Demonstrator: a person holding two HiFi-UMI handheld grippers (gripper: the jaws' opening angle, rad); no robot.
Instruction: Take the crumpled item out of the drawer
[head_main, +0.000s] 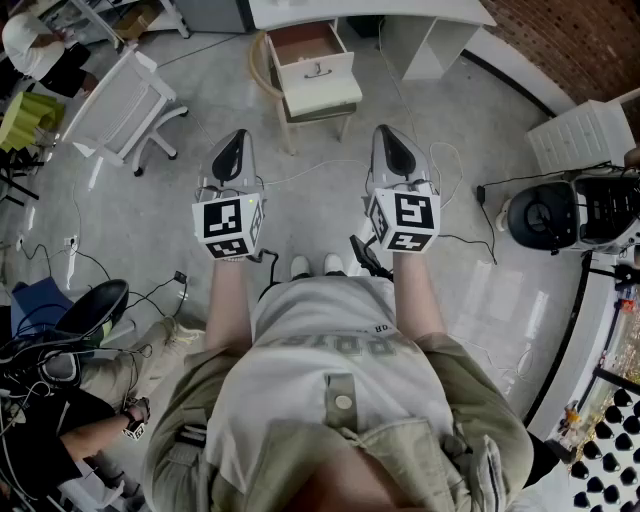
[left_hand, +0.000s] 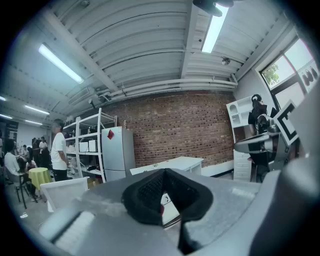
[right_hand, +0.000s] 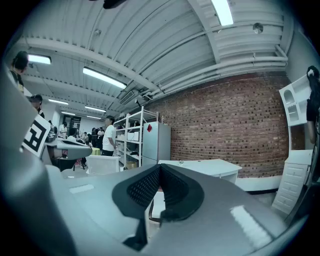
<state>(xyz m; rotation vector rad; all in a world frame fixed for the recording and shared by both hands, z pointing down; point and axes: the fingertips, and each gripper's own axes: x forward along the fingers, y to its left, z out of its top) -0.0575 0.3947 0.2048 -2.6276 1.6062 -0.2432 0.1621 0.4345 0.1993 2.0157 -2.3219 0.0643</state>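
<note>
White drawer (head_main: 320, 72) stands open ahead, well apart from the left gripper (head_main: 234, 140) and right gripper (head_main: 389, 135), both closed on nothing. Its crumpled item is too small to make out; likely light and soft, best pinched by a raised fold.

White drawer (head_main: 318, 72), pulled open, brownish interior, handle frontward

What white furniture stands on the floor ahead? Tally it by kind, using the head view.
Drawer units: 2
Office chair: 1
Desk: 1
Total: 4
</note>
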